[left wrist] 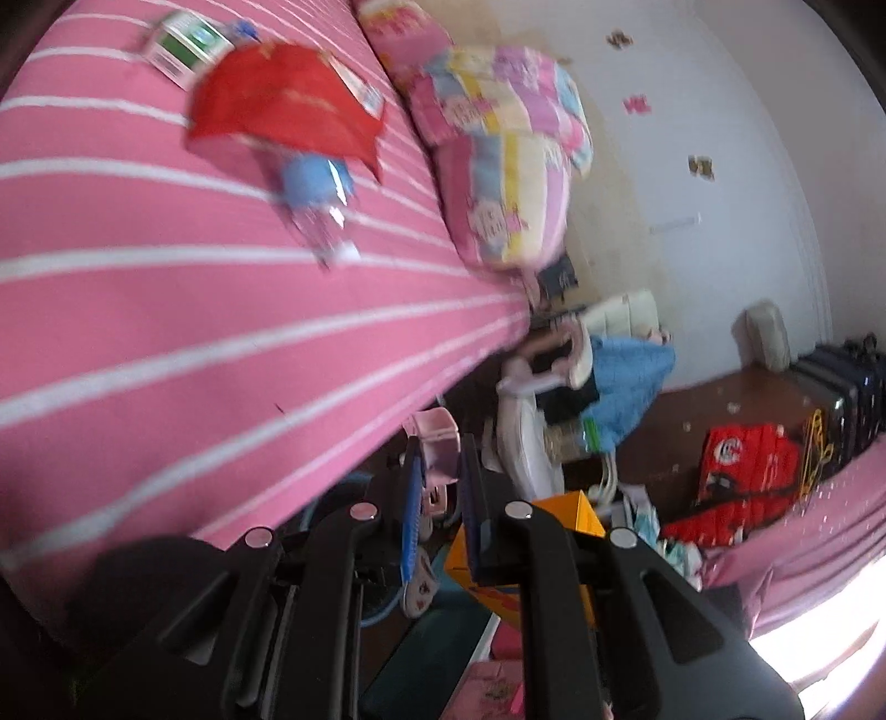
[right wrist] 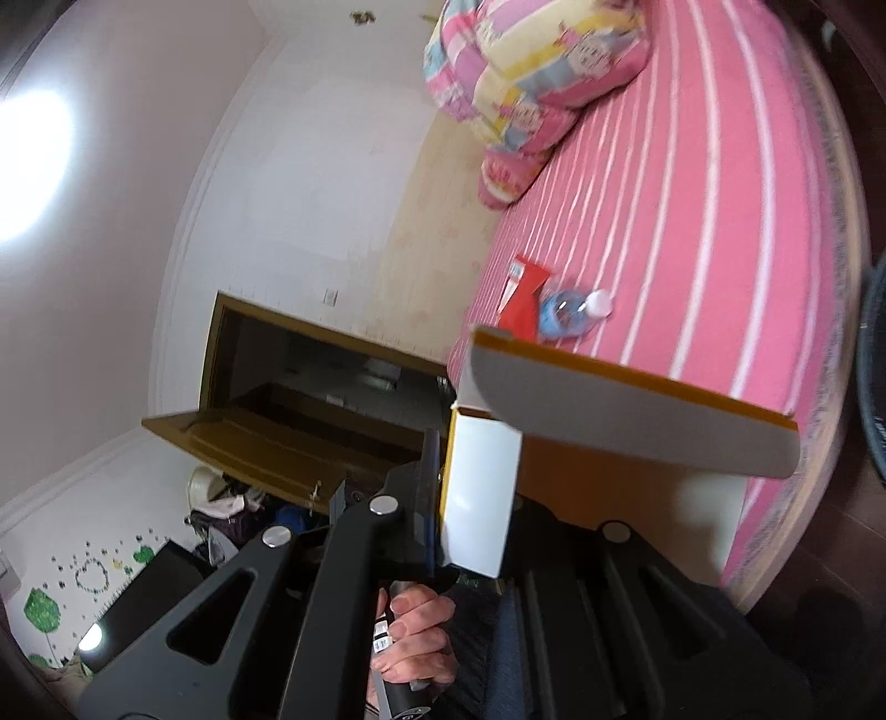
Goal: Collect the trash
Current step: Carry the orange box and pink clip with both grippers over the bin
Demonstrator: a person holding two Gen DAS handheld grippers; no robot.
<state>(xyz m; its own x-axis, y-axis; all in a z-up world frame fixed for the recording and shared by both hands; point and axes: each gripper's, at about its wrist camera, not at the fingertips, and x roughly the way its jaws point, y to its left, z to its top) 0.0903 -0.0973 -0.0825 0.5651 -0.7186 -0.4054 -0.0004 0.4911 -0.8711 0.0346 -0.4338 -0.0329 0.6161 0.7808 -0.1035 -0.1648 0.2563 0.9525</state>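
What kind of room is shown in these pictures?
Most likely a bedroom in a home. A bed with a pink striped sheet fills much of both views, a folded patchwork quilt lies on it, and suitcases stand against the wall. An open wooden door leads out.

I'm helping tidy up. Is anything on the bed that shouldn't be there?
Yes. A plastic bottle, a red wrapper and a green-and-white carton lie loose on the pink striped bed, below the pillows.
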